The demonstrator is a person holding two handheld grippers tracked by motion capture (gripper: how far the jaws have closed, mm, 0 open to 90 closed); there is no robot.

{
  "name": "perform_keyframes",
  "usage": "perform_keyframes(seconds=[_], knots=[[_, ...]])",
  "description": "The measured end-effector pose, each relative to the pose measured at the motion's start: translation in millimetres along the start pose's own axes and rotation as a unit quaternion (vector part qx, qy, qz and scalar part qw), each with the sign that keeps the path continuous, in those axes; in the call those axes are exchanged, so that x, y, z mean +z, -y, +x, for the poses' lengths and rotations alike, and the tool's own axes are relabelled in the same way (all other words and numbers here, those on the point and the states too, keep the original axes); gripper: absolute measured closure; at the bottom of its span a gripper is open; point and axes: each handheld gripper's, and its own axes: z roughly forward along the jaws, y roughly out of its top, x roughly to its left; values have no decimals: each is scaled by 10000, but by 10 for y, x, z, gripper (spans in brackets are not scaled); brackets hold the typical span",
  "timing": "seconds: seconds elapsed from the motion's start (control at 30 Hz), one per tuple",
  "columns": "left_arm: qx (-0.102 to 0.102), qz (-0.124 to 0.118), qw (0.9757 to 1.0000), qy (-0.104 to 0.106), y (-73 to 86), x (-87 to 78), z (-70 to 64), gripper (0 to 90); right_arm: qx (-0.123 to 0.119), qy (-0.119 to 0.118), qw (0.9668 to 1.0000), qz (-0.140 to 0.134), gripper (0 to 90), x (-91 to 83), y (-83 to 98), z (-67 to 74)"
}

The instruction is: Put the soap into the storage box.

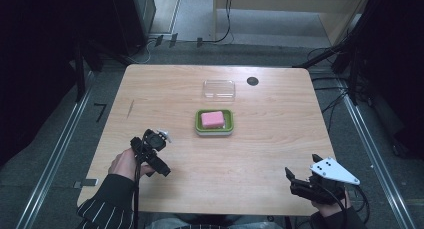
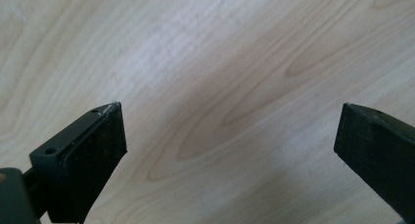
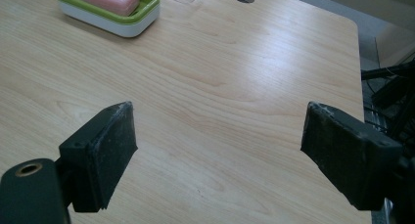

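Near the middle of the high view, a pink soap bar (image 1: 212,119) lies in a green-and-white dish (image 1: 214,130) on the wooden worktop (image 1: 260,139), with a clear plastic lid (image 1: 219,88) just above it. The left claw (image 1: 150,156) sits at lower left, the right claw (image 1: 300,181) at lower right; both gape wide and empty over bare wood.

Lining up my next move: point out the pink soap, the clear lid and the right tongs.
pink soap (image 1: 212,119), high view, top face.
clear lid (image 1: 219,88), high view, centre.
right tongs (image 3: 218,141), right gripper view, midway between tips.
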Motion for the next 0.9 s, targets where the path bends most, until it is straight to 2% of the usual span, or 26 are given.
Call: perform_keyframes(seconds=[0.17,0.4,0.47,0.53,0.7,0.77,0.9], knots=[[-128,75,9999,47,155,19,-33,0,-21,-33,10000,-18,135,17,-15,7],[-389,31,9991,144,357,44,-48,0,-30,-87,10000,-27,135,40,-36,23],[-475,-12,9986,230,405,55,-43,0,-49,-97,9999,-47,135,51,-42,29],[-562,-81,9982,218,467,61,-49,0,-54,-111,9999,-39,135,55,-48,35],[-673,-38,9973,275,567,104,-35,0,-82,-138,9999,-39,135,66,-56,38],[-779,-86,9964,337,605,121,-34,0,-97,-124,9999,-41,135,67,-56,41],[-743,-31,9966,368,615,150,-27,0,-75,-108,9999,-46,135,62,-48,28]])
